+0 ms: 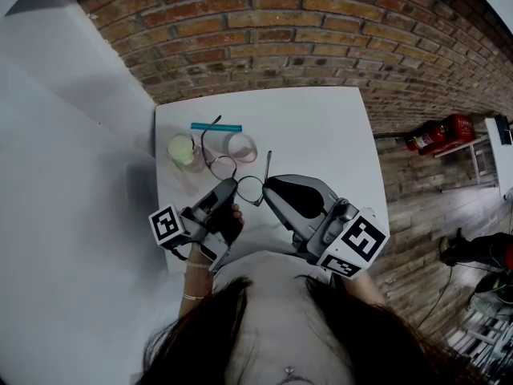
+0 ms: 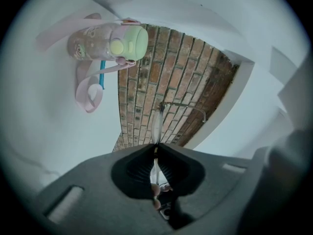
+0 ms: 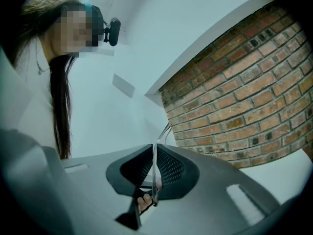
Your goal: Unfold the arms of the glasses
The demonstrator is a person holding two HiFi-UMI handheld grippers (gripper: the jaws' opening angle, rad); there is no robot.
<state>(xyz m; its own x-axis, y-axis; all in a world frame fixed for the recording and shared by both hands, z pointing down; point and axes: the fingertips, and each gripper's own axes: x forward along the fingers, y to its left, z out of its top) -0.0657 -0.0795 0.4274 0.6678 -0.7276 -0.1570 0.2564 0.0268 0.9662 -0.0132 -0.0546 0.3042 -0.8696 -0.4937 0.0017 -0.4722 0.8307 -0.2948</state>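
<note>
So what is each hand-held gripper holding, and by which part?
Both hold the glasses: the left hand-held gripper is shut on a lens rim, the right hand-held gripper on one thin arm.

Bottle blocks the table's far left; right half open.

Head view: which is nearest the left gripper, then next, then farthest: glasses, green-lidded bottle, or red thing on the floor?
1. Glasses, held in the left gripper.
2. Green-lidded bottle, table's left side.
3. Red thing, on the floor, far right.
</note>
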